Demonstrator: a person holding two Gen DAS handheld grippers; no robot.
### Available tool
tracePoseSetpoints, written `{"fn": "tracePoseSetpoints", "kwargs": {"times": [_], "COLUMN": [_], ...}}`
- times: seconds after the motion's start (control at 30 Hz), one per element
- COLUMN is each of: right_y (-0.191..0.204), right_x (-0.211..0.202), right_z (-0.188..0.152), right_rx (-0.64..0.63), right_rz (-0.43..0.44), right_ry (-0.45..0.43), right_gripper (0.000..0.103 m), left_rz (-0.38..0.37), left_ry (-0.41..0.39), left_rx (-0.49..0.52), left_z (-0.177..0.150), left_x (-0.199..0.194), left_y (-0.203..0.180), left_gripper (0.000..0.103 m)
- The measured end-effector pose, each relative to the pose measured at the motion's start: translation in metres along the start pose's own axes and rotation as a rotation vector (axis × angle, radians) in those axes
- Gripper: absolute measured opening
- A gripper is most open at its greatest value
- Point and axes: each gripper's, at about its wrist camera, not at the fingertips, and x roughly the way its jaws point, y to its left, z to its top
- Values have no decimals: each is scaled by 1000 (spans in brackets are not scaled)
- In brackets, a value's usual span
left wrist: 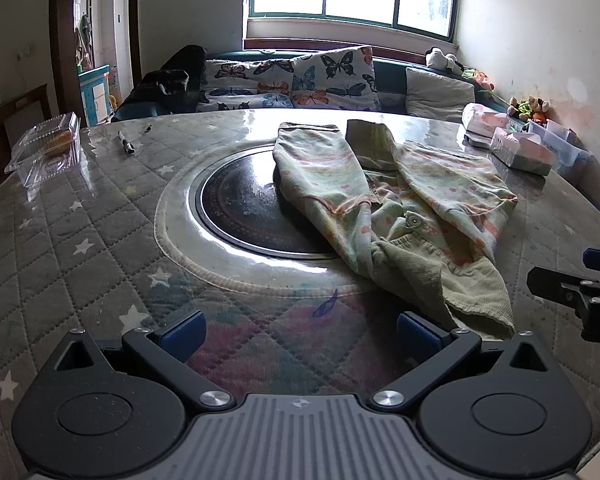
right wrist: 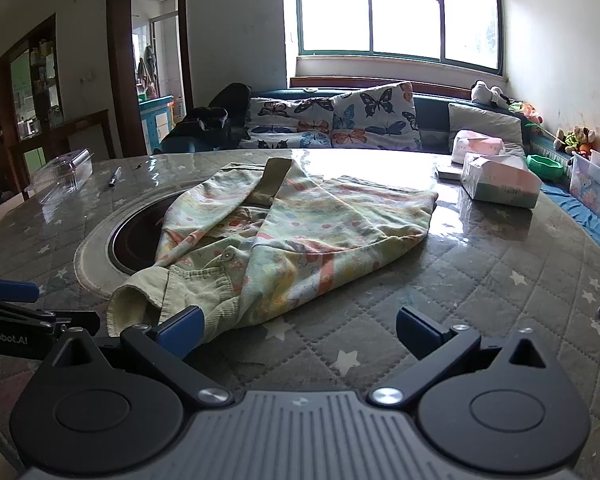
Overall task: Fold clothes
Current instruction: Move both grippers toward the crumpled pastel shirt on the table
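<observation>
A small pale green patterned garment (left wrist: 400, 204) lies crumpled on the round table (left wrist: 80, 216), partly over the dark round cooktop (left wrist: 240, 204); it also shows in the right wrist view (right wrist: 292, 232). Its ribbed green hem (left wrist: 460, 280) points toward me. My left gripper (left wrist: 300, 334) is open and empty, just short of the hem, with the right finger (left wrist: 418, 330) beside the cloth. My right gripper (right wrist: 298, 330) is open and empty, with its left finger (right wrist: 180, 326) at the hem's edge. Each gripper shows at the edge of the other's view.
A clear plastic box (left wrist: 48, 148) and a pen (left wrist: 126, 143) lie at the far left. Tissue packs (right wrist: 500, 182) and boxes sit at the far right. A sofa with butterfly cushions (left wrist: 292, 80) stands behind the table.
</observation>
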Motion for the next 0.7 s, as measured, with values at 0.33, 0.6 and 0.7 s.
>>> {"fn": "tracePoseSetpoints", "kwargs": {"times": [0.33,0.6,0.7], "right_y": [6,9,9], "right_x": [-3,-2,0], "right_z": [0,4,4], "right_rx": [-2,-22,-29], "right_rz": [7,18,18], "right_ry": [7,18,24], "right_gripper": [103,103,103], "left_rz": [4,-1,-5], "left_ry": [-4,1,7], "left_rx": [-2,-22,-28], "left_z": [0,9,12], "left_x": [-2,-2,0], "left_y": [2,7,8], "left_gripper": [103,103,103]}}
